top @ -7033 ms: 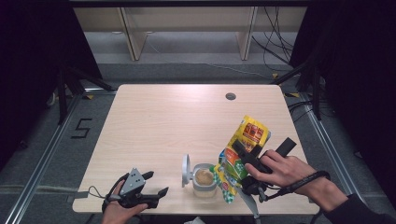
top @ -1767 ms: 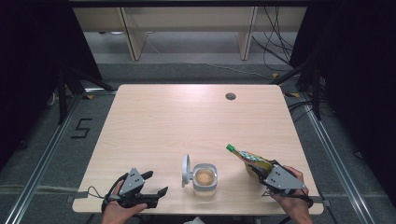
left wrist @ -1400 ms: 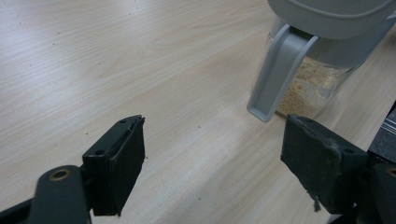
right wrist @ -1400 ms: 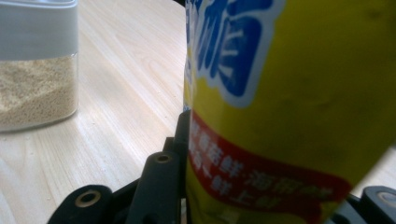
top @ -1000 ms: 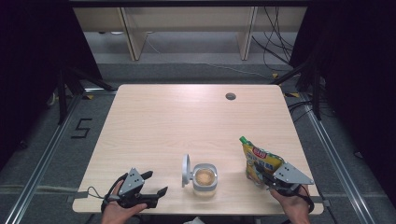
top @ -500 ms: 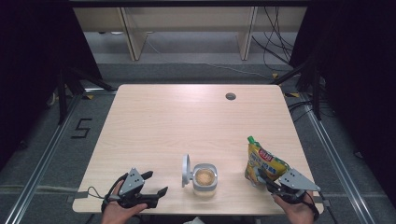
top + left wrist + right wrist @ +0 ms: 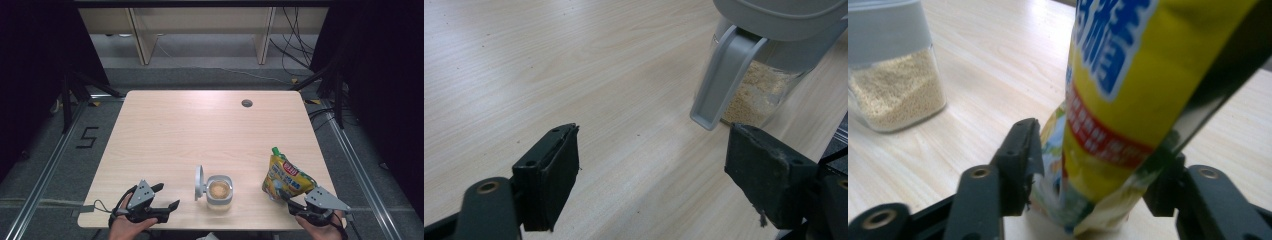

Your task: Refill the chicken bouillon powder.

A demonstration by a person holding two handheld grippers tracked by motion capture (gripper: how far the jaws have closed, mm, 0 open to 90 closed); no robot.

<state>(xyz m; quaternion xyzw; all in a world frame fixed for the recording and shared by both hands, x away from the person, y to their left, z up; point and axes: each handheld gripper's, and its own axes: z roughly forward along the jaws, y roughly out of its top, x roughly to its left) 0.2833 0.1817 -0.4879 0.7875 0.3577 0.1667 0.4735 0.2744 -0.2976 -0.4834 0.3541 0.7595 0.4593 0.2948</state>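
step: stand pouch (image 7: pixel 286 176) at 3 o'clock of jar (image 7: pixel 220 191) | right gripper (image 7: pixel 292 201): just opening, pouch between jaws, loosened | left gripper (image 7: pixel 167 200): released, idle | tip: I back away slowly so it won't topple

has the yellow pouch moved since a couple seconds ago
Yes. The yellow pouch has gone from lying tilted toward the open container to standing upright, farther right of it.
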